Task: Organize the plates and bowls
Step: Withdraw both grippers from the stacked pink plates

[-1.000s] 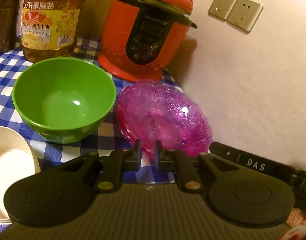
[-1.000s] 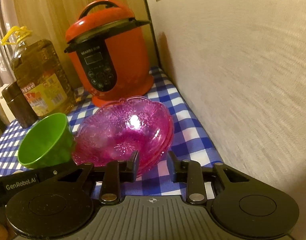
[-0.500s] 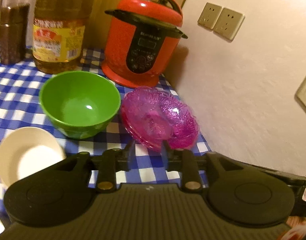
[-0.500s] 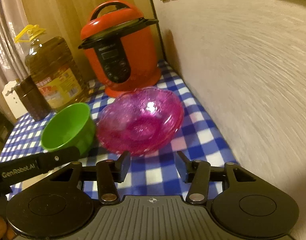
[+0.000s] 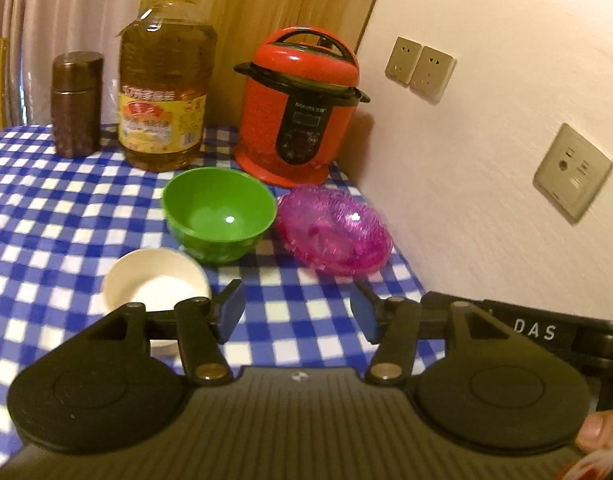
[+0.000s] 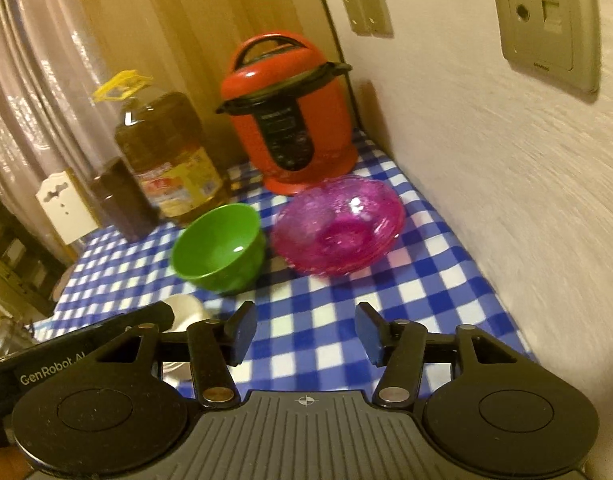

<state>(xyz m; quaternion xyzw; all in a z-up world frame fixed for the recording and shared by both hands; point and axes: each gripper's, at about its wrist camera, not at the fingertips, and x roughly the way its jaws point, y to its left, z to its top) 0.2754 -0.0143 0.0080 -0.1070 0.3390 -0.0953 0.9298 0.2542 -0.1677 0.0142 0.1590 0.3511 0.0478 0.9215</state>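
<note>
Both the left gripper and the right gripper hang over the checkered bench, fingers wide and holding nothing. The pink plates, perhaps a stack, sit beside the green bowl; the white bowl lies nearer.

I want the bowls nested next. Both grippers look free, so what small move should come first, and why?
Probably ease the left hand-held gripper forward and left toward the rim of the white bowl. Its jaws stand open and empty, that bowl lies nearest it, and the green bowl just beyond looks wide enough to take it.
</note>
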